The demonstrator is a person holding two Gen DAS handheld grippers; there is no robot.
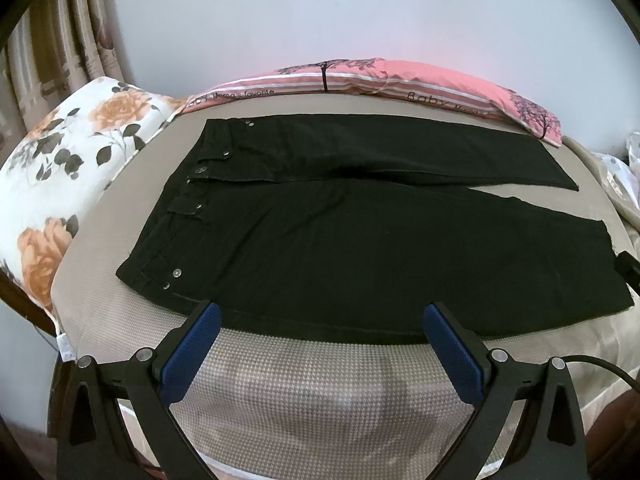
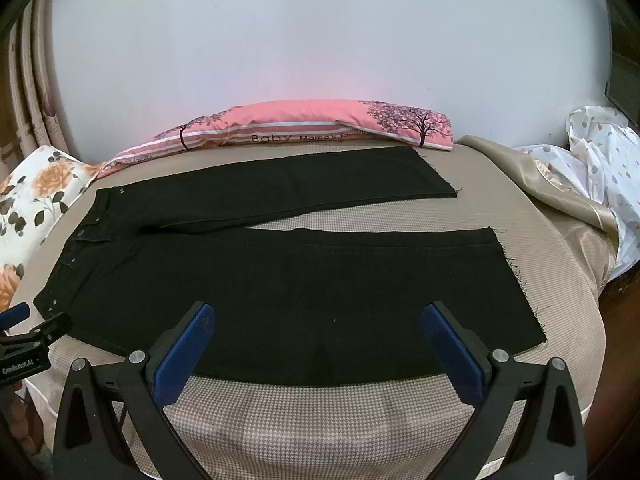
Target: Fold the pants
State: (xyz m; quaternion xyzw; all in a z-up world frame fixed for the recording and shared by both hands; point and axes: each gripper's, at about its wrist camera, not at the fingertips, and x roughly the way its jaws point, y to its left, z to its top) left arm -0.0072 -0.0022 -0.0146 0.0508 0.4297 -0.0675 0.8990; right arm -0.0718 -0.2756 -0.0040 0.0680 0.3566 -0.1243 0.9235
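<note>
Both the left hand-held gripper [image 1: 322, 312] and the right hand-held gripper [image 2: 318, 312] hang spread wide with nothing between their blue pads [image 1: 192, 354], just short of the near edge of the black pants [image 2: 280, 296], which lie flat on the bed [image 2: 320, 420] ahead, waistband toward the left one, frayed hems toward the right. A pinch closed too shallow would probably catch only the top layer, or snag the houndstooth bed cover beneath. Uneven lifting could likely skew the near leg over the far leg.
</note>
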